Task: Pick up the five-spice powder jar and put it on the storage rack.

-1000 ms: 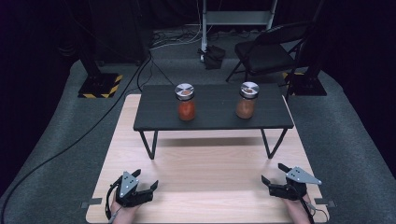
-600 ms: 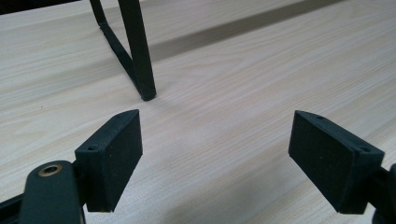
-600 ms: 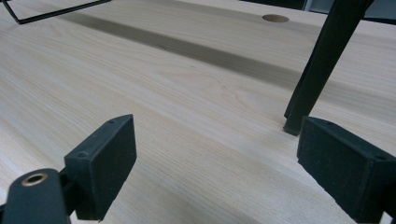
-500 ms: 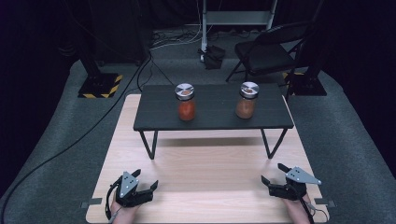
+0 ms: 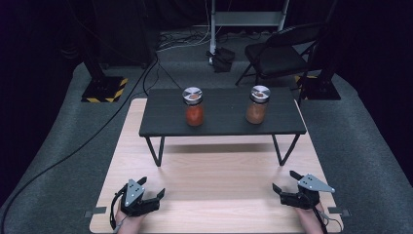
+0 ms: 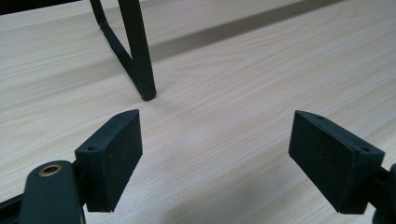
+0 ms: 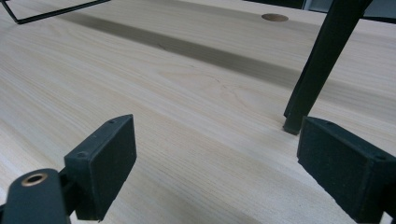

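Jars (image 5: 194, 107) stand on black bench (image 5: 160, 119) over wooden board (image 5: 214, 170).

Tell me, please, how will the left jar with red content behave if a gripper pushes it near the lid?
The left jar stands tall and narrow on the black bench, so a high push may tip it. It looks like glass, probably slippery and breakable.

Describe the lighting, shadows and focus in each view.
High view: lit pale wooden board, dark surroundings, the low black table shadowing the board. Left gripper view: black jaw pads sharp, far wood softer. Right gripper view: a shadow band across the wood, far edge blurred.
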The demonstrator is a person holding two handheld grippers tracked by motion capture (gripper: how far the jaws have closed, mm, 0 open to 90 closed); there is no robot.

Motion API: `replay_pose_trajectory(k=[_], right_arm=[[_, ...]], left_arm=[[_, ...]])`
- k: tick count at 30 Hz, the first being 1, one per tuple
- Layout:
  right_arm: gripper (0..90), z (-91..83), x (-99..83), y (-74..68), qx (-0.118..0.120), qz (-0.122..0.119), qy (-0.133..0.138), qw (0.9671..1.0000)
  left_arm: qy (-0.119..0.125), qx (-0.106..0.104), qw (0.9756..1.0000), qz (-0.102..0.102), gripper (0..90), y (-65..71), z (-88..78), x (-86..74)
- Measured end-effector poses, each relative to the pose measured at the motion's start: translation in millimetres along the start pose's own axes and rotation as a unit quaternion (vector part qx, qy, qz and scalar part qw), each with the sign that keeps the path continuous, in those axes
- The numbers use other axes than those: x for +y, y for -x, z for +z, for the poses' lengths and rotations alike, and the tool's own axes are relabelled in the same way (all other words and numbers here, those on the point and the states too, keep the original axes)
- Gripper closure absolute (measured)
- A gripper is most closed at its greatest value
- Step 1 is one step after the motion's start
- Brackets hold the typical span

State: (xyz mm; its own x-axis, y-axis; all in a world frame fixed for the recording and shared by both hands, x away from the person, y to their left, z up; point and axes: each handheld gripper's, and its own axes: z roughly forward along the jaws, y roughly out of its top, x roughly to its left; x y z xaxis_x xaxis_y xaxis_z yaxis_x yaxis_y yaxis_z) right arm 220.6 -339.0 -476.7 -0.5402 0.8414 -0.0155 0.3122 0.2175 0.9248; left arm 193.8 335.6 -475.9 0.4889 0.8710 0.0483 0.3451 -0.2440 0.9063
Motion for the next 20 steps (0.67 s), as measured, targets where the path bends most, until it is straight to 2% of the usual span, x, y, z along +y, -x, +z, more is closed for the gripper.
replay_pose_trajectory(k=[20], right_arm=[[11.0,0.0,0.1,-0.5,-0.001,0.000,0.000,1.0000]], left_arm=[[-0.002,-0.002,1.0000,-0.002,17.5,0.0,0.8,1.0]])
